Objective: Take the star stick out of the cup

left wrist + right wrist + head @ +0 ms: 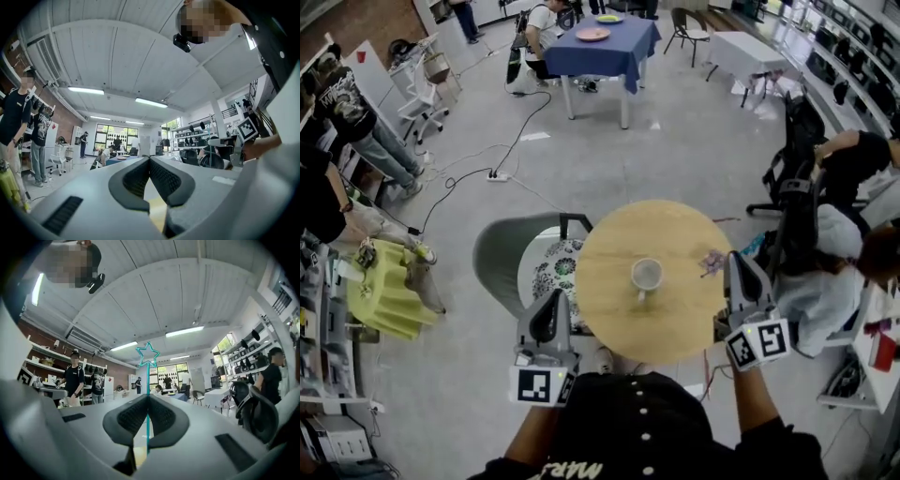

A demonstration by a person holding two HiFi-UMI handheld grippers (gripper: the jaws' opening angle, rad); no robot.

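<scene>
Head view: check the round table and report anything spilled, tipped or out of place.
Nothing stands out. The cup stands upright near the middle of the round table, with no spill showing. The star stick is clamped upright in the right gripper's jaws, not in the cup.

The right gripper (148, 398) has its jaws pressed together on a thin teal star stick (148, 380). The stick stands upright, its outlined star at twelve o'clock above the jaw tips. A person in a dark shirt (75, 380) stands at nine o'clock, and another person (271, 376) at three o'clock is beside a black chair (258, 414).
</scene>
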